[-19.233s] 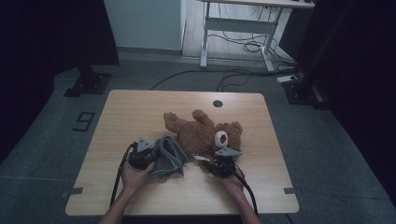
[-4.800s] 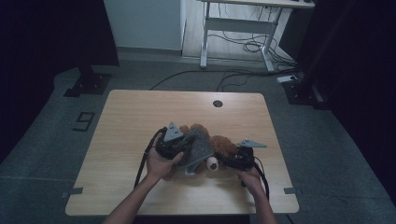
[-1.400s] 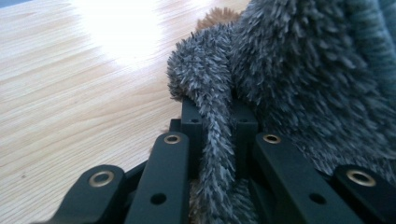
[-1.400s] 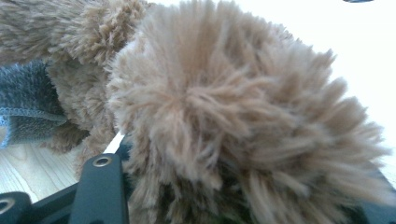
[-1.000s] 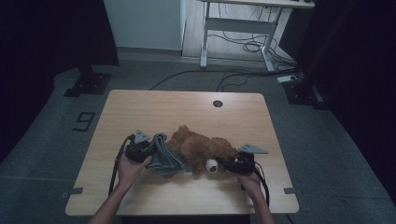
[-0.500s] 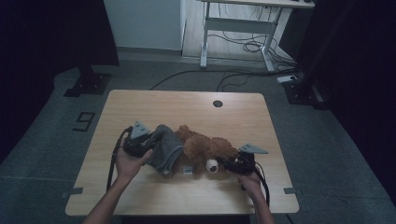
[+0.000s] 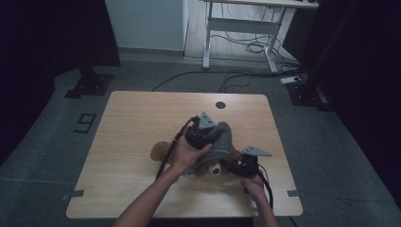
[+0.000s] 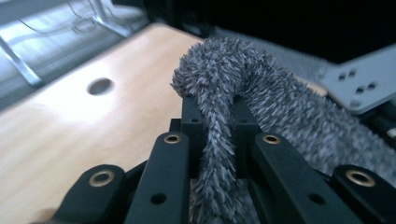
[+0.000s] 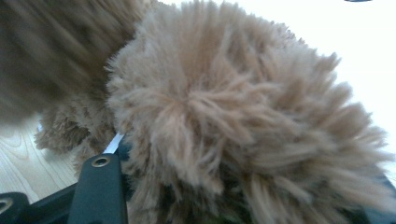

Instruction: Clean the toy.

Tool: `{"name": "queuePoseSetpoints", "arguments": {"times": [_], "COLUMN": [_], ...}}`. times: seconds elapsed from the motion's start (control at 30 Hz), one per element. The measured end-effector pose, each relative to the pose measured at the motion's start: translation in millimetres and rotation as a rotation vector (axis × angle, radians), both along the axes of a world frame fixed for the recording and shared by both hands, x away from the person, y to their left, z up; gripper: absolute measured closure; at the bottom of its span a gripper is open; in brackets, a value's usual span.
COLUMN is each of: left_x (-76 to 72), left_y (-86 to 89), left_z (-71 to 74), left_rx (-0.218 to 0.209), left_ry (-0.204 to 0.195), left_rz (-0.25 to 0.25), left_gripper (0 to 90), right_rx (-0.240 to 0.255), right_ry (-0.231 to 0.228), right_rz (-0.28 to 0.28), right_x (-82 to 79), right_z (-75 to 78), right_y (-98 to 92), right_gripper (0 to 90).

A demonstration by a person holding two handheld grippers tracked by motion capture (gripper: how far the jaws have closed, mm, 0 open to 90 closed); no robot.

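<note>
A pale rectangular wooden table (image 7: 137, 137) with a small round hole (image 7: 220, 105) near its far edge takes up the middle of the high view, standing on a grey floor. Near the front of the table lies a brown shaggy plush teddy bear (image 7: 208, 166), largely covered by a grey fuzzy knitted cloth (image 7: 222, 142) that is draped over its middle; one brown limb pokes out to the left and the pale snout shows at the front. The left gripper (image 7: 204, 134) sits above the bear in the person's left hand, carrying its grey three-cornered plate. The left gripper view adds what the high view cannot: the two black jaws are pinched tight on a fold of the grey cloth (image 8: 219, 140), whose short bristly fibres rise in an arch between them, with the smooth wood grain and the hole (image 8: 100, 86) beyond. The right gripper (image 7: 242, 165) rests at the bear's right side, close to the head. In the right gripper view long, tufted tan fur (image 9: 233, 116) crowds the lens; the jaws appear to be partly closed on a lump of the bear, though the fur hides the pads.
</note>
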State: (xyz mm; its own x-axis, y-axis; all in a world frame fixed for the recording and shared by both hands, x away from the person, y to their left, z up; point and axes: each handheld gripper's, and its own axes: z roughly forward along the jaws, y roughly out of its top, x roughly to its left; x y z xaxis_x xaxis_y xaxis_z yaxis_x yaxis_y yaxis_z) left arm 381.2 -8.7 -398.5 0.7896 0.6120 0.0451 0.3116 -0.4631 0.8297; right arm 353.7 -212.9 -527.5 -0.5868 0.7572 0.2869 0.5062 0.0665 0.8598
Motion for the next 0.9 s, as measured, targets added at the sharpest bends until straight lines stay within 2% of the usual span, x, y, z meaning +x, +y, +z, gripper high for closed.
{"name": "queuePoseSetpoints", "arguments": {"times": [0.1, 0.17, 0.2, 0.3, 0.33, 0.4, 0.43, 0.5, 0.53, 0.57, 0.6, 0.67, 0.7, 0.73, 0.8, 0.9], "left_x": [5.9, 8.6, 8.9, 8.8, 7.6, 7.4, 8.1, 8.5, 9.0, 9.4, 9.4, 9.7, 10.8, 10.8, 11.8, 9.8], "left_y": [-22.4, -29.6, -27.8, -23.8, -19.5, -16.0, -5.0, -0.7, 5.5, 19.6, 19.6, 44.4, 54.7, 54.7, 74.8, 100.5], "left_z": [-24.7, -42.5, -43.9, -43.0, -42.7, -42.7, -44.0, -44.7, -45.6, -45.6, -45.6, -44.7, -45.7, -45.7, -49.0, -49.4], "left_rx": [0.071, 0.113, 0.101, 0.109, 0.143, 0.155, 0.154, 0.149, 0.140, 0.115, 0.115, 0.114, 0.104, 0.104, 0.057, 0.030], "left_ry": [0.068, 0.085, 0.087, 0.082, 0.059, 0.053, 0.056, 0.060, 0.063, 0.069, 0.069, 0.059, 0.070, 0.070, 0.103, 0.109], "left_rz": [-0.032, -0.027, -0.022, -0.003, 0.021, 0.029, 0.047, 0.053, 0.063, 0.083, 0.083, 0.128, 0.140, 0.140, 0.160, 0.194], "left_gripper": [80.0, 79.6, 79.7, 79.9, 79.9, 80.0, 80.0, 80.0, 80.0, 80.0, 80.1, 80.2, 80.2, 80.1, 80.1, 80.1], "right_rx": [-0.001, -0.007, -0.010, -0.009, -0.009, -0.008, -0.005, -0.003, -0.003, 0.002, 0.002, 0.005, 0.008, 0.008, 0.012, 0.016], "right_ry": [0.001, 0.003, 0.006, 0.006, 0.005, 0.006, 0.007, 0.005, 0.005, 0.007, 0.007, 0.008, 0.008, 0.008, 0.011, 0.015], "right_rz": [0.000, -0.002, -0.001, -0.001, -0.002, -0.003, -0.001, -0.001, -0.001, -0.001, -0.001, 0.002, 0.003, 0.003, 0.002, 0.001], "right_x": [-0.3, -0.2, -0.1, 0.2, 0.2, 0.4, 0.6, 1.0, 1.0, 1.2, 1.2, 1.5, 1.7, 1.7, 2.0, 2.6], "right_z": [0.1, -0.4, -0.7, -0.8, -0.7, -0.7, -0.8, -0.9, -0.9, -1.1, -1.1, -1.2, -1.4, -1.4, -1.5, -1.2], "right_y": [0.2, 0.4, 0.2, 0.1, 0.3, 0.3, -0.3, -0.6, -0.6, -0.6, -0.6, -1.7, -2.1, -2.1, -2.3, -2.3], "right_gripper": [38.6, 38.5, 38.5, 38.4, 38.4, 38.4, 38.3, 38.2, 38.2, 38.2, 38.2, 38.1, 38.1, 38.1, 38.0, 38.0]}}
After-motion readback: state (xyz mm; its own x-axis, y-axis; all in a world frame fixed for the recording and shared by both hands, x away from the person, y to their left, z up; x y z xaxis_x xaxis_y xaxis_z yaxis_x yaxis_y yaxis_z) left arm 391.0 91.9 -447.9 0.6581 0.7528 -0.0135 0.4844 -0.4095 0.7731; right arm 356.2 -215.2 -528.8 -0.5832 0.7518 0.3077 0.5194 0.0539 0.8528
